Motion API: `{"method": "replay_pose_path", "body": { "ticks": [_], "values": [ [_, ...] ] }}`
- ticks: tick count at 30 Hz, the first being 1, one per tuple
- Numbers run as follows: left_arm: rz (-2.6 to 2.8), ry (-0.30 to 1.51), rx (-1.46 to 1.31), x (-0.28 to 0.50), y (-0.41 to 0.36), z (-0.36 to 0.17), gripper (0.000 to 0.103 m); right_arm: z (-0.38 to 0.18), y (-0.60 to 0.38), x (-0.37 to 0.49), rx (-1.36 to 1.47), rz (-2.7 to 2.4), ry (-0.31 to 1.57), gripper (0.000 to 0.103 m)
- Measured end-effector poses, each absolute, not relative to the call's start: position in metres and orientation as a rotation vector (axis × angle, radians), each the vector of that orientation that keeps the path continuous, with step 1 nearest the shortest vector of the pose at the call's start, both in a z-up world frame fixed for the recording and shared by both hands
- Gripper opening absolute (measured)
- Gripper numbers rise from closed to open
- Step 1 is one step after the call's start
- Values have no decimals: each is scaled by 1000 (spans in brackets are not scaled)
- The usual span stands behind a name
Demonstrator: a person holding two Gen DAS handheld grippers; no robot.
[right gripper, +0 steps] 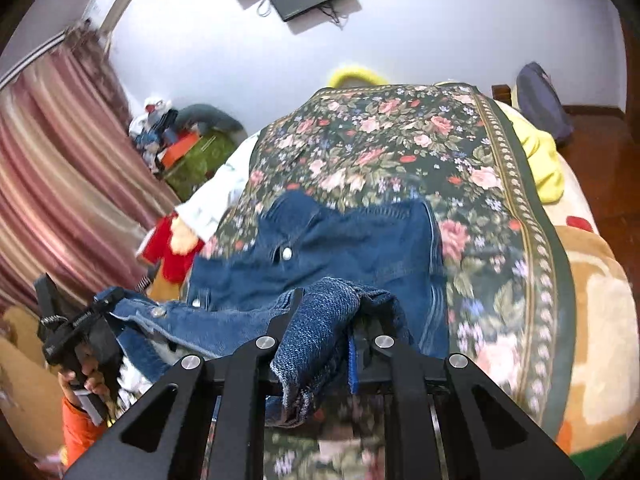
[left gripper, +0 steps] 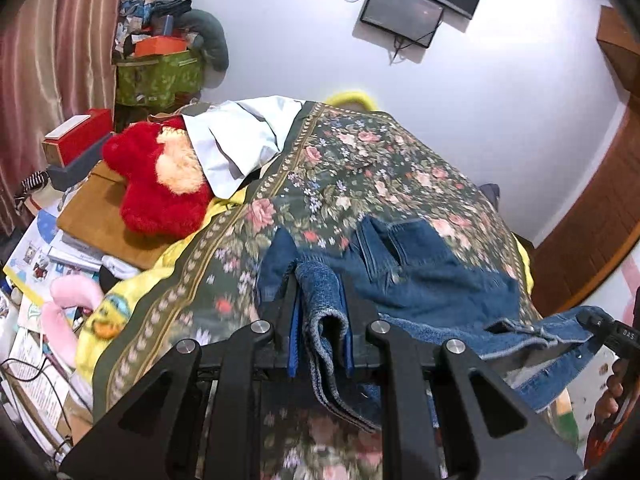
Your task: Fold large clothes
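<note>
The left tool (left gripper: 320,312) is clamped on a thick fold of the denim jacket (left gripper: 420,276); the right tool (right gripper: 324,320) is clamped on another fold. The jacket lies ahead of both, on the floral bedspread (left gripper: 360,168). Only the left view shows the fuzzy red plush (left gripper: 160,184) whole; only the right view shows the snaps (right gripper: 286,254). Motion blurs the cloth's near edges.

Each matte black two-finger gripper (left gripper: 320,308) has 4 silver round screws and blue finger pads (left gripper: 294,332). The bare-skinned hand (right gripper: 86,384) wears an orange sleeve (right gripper: 78,432).
</note>
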State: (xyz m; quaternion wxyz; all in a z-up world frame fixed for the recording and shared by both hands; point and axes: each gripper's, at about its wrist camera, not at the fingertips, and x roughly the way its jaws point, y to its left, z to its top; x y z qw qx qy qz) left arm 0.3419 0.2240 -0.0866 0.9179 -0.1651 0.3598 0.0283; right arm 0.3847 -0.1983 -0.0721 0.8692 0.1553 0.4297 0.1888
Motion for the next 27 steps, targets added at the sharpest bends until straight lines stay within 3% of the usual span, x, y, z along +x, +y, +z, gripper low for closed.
{"method": "replay_pose_path", "body": {
  "ticks": [8,16,22,27],
  "values": [
    [124,821,-336,416,235,-123,16,-88,-172,463,249,361,907,13],
    [173,943,-381,479,248,-187,17,-144,-162,537,239,313,995,14],
    [225,988,-246,499,236,-224,22,-192,-168,565,224,325,1068,14],
    [243,1001,-148,502,224,-226,24,-199,-193,568,367,390,1100,14]
  ]
}}
